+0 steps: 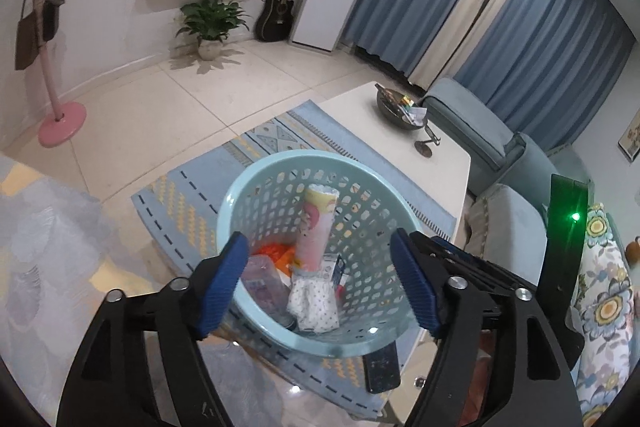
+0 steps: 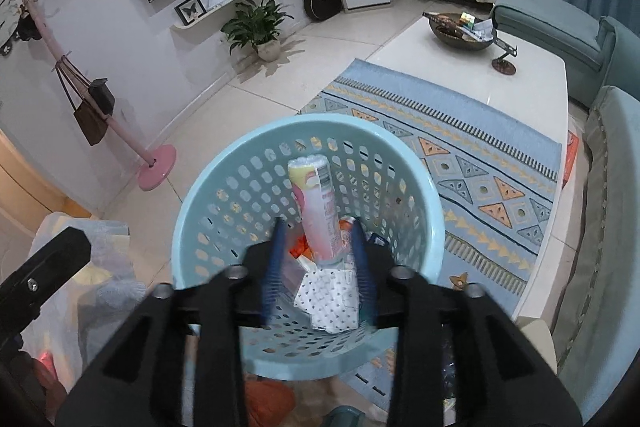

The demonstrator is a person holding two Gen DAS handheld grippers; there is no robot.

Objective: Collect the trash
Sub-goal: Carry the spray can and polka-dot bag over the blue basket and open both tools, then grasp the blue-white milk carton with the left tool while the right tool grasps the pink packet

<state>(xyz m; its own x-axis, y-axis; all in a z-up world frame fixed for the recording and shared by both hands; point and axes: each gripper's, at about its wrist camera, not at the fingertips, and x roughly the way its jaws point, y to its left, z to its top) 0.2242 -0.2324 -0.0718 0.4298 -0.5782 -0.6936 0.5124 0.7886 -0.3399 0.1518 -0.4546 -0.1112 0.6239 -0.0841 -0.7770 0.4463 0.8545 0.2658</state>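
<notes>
Right wrist: basket [image 2: 192,227] on rug [image 2: 500,163], table [image 2: 460,67] beyond

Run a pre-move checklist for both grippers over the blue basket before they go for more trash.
1. Left gripper empty: ok, jaws wide, nothing between the pads.
2. Right gripper empty: ok, jaws apart, nothing pressed; blur hides detail.
3. Trash inside the blue basket: ok, the pink tube, dotted wrapper and clear plastic bottle lie within its walls.
4. Basket upright: ok in both views.
5. Room left in basket: ok, contents sit low.
6. Next trash located: cannot tell; a dark flat item lies beside the basket, its nature unclear.
</notes>
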